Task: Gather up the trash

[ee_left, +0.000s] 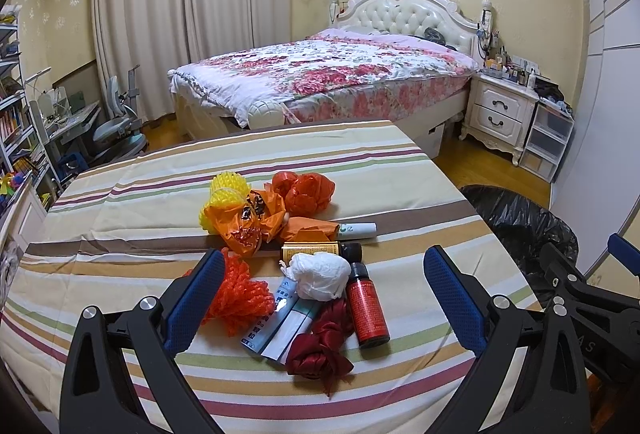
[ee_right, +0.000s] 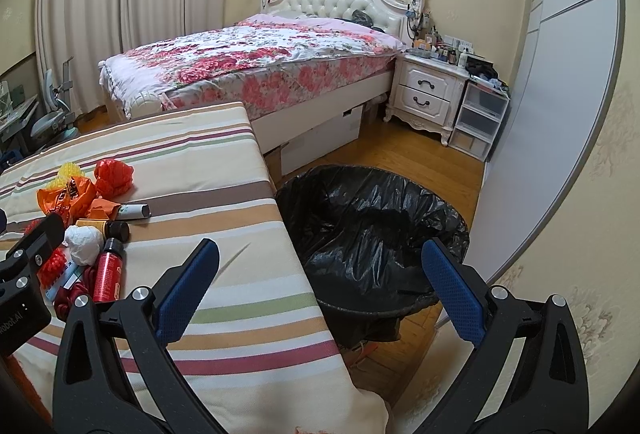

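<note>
A heap of trash lies on the striped table [ee_left: 120,234]: a white paper wad [ee_left: 320,276], a red spray can [ee_left: 367,308], a dark red ribbon [ee_left: 320,350], an orange foam net [ee_left: 238,294], a blue and white box [ee_left: 276,326], a yellow bottle [ee_left: 320,251], orange bags [ee_left: 248,222] and a yellow net [ee_left: 226,188]. My left gripper [ee_left: 324,298] hovers open just above the near end of the heap, holding nothing. My right gripper [ee_right: 320,290] is open and empty over the table's right edge, beside the bin lined with a black bag [ee_right: 372,230].
A bed [ee_left: 332,74] with a floral cover stands behind the table. A white nightstand [ee_right: 428,90] and plastic drawers [ee_right: 480,118] are beside it. A desk chair [ee_left: 120,122] and shelves [ee_left: 16,106] are at left. Wooden floor [ee_right: 400,154] surrounds the bin.
</note>
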A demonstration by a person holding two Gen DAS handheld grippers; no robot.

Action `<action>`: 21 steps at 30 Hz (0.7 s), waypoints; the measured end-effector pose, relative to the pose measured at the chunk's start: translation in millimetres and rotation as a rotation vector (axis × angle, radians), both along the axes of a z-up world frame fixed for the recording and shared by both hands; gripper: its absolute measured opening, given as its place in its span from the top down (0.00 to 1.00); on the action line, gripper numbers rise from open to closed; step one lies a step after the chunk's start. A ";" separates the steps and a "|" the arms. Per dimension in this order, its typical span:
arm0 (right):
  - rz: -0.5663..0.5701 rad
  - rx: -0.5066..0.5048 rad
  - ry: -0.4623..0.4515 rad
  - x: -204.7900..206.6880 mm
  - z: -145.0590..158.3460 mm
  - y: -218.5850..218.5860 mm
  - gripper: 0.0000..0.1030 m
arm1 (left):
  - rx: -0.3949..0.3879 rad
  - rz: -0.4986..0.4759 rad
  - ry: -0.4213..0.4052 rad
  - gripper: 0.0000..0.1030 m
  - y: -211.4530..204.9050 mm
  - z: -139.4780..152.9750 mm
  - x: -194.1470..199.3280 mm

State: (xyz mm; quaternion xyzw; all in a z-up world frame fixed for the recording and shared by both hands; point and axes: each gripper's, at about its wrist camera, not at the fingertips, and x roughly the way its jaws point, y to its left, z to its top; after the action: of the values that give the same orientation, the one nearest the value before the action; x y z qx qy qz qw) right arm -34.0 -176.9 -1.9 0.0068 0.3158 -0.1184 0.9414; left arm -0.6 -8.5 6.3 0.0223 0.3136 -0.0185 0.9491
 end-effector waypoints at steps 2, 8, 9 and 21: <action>0.000 0.000 0.000 0.0 -0.1 0.1 0.04 | 0.001 0.000 0.000 0.06 -0.1 -0.1 0.2; -0.001 0.001 0.001 -0.1 0.0 -0.4 0.04 | 0.001 -0.001 0.002 0.06 -0.5 -0.1 0.3; 0.000 0.001 0.001 0.0 0.0 -0.5 0.04 | 0.001 0.000 0.002 0.06 0.2 -1.0 0.7; -0.003 0.000 0.013 -1.1 -8.3 0.6 0.04 | 0.002 -0.001 0.004 0.06 1.1 -5.3 -1.1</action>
State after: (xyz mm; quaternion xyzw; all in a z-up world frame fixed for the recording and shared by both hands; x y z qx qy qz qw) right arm -35.1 -176.3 -10.2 0.0065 0.3219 -0.1201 0.9391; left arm -1.7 -7.4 1.0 0.0235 0.3155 -0.0188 0.9484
